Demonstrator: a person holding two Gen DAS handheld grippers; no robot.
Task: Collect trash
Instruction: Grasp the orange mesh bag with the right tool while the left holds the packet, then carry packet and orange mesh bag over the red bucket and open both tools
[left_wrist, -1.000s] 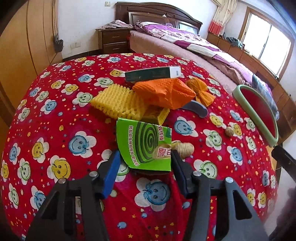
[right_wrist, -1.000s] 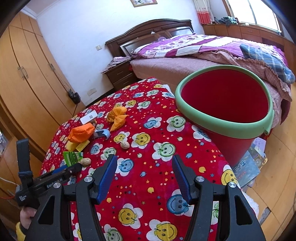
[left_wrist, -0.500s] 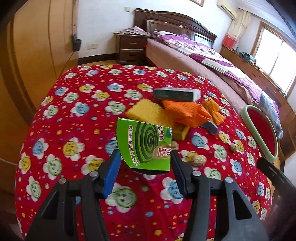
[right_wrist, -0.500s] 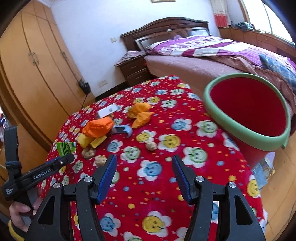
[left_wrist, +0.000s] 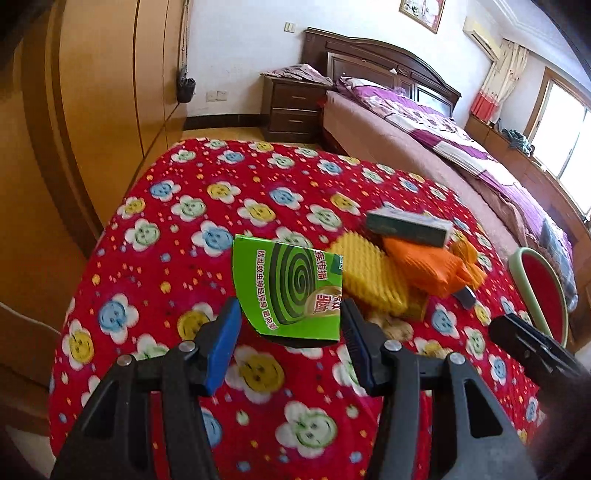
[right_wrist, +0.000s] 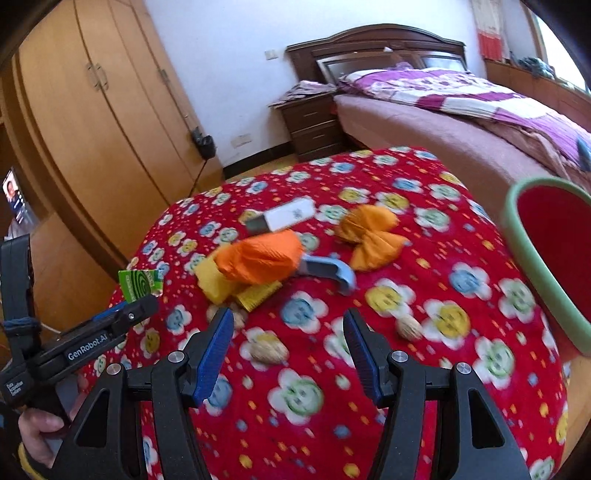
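Observation:
My left gripper (left_wrist: 290, 314) is shut on a green mosquito-coil box (left_wrist: 288, 284), held above the red flower-print table (left_wrist: 221, 192); the right wrist view shows the same box (right_wrist: 140, 282) at the left gripper (right_wrist: 136, 304). My right gripper (right_wrist: 288, 325) is open with nothing between its fingers, above a walnut (right_wrist: 267, 350). Beyond lie a yellow foam net (left_wrist: 369, 277), an orange foam net (right_wrist: 258, 258), a small white and dark box (right_wrist: 288, 218), an orange wrapper (right_wrist: 369, 236) and a blue-grey curved piece (right_wrist: 328, 269). The red bin with its green rim (right_wrist: 546, 183) stands at the table's right edge.
A second walnut (right_wrist: 408, 326) lies near the bin. A wooden wardrobe (right_wrist: 92, 129) lines the left wall. A bed (left_wrist: 424, 136) and a nightstand (left_wrist: 291, 107) stand behind the table. A hand (right_wrist: 37, 432) grips the left tool's handle.
The left gripper drew back and up from the pile with the green box still in it. The right gripper swung left, from facing the bin to facing the pile.

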